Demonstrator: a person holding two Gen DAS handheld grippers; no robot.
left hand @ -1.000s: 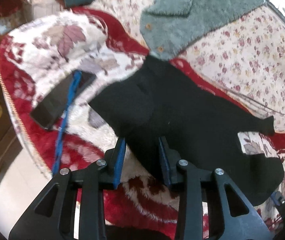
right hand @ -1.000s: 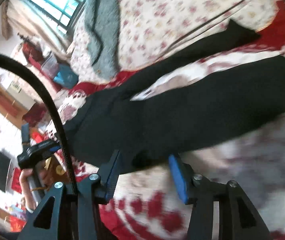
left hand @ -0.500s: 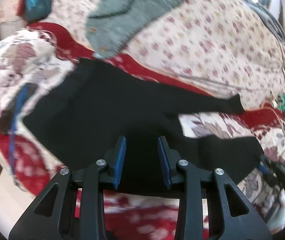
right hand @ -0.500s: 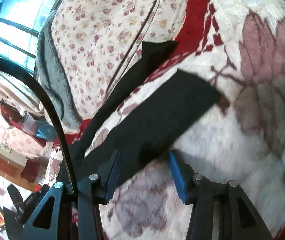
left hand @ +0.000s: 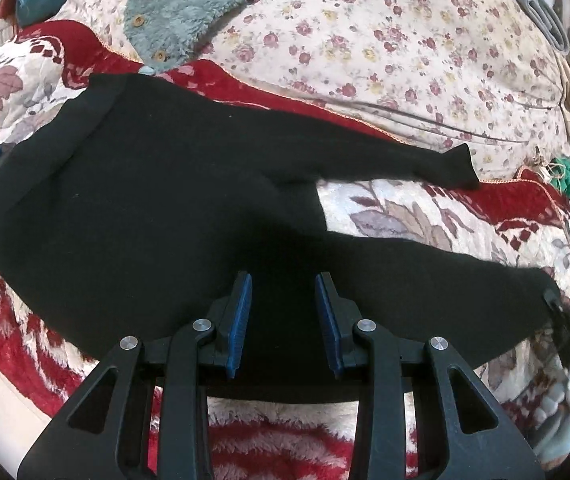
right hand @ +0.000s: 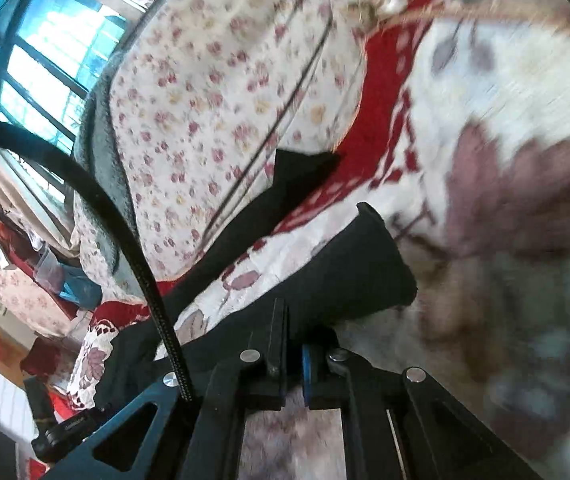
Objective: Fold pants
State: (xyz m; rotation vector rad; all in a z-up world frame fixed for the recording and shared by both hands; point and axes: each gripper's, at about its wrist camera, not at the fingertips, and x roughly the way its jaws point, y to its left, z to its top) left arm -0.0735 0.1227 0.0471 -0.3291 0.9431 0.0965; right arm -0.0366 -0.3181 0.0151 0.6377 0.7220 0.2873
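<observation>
Here black pants (left hand: 173, 200) under parted left gripper (left hand: 283, 304); right gripper (right hand: 293, 344) pinches leg hem.

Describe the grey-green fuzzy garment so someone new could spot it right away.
Start at the floral quilt behind the black pants. At its left end lies the grey-green fleece garment. It is the only fuzzy, plain-coloured piece there, with small round buttons along its edge.

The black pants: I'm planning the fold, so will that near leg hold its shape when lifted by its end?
Probably not. The black pants lie flat and follow the plush blanket, so they look limp. The right gripper pinches near the cuff; the rest would likely hang and drag.
</observation>
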